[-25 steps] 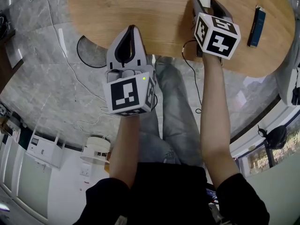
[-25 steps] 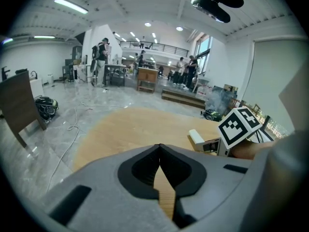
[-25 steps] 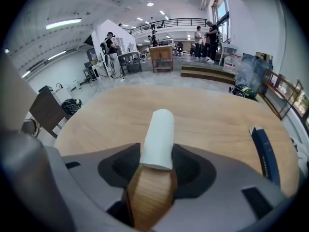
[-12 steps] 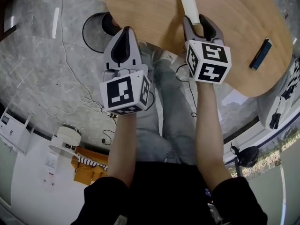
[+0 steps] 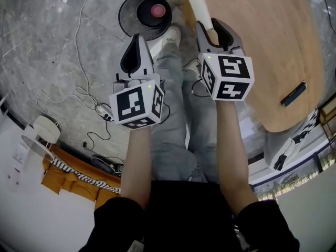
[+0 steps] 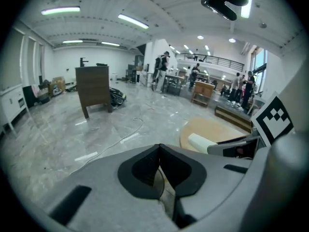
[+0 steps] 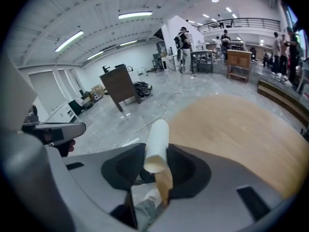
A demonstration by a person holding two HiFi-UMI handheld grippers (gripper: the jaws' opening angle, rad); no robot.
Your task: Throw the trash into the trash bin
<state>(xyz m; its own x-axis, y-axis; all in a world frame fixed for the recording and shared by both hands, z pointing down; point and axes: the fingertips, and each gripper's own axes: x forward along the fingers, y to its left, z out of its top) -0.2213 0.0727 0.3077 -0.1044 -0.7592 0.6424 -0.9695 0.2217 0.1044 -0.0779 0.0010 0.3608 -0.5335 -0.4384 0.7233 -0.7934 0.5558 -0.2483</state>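
Note:
A white paper roll sticks out from between the jaws of my right gripper, which is closing on it; the roll is held clear of the table, over its left edge. The black round trash bin stands on the floor just left of the roll, with something pink inside. My left gripper hangs over the floor in front of the bin, jaws shut and empty. From the left gripper view the roll shows to the right.
The wooden table fills the upper right, with a slim dark object near its edge. Cables trail over the grey marble floor. A white device stands at left. A brown cabinet and people are far off.
Both grippers have swung from over the table towards the floor at its left. The trash bin has come fully into view. The roll stays in the right gripper.

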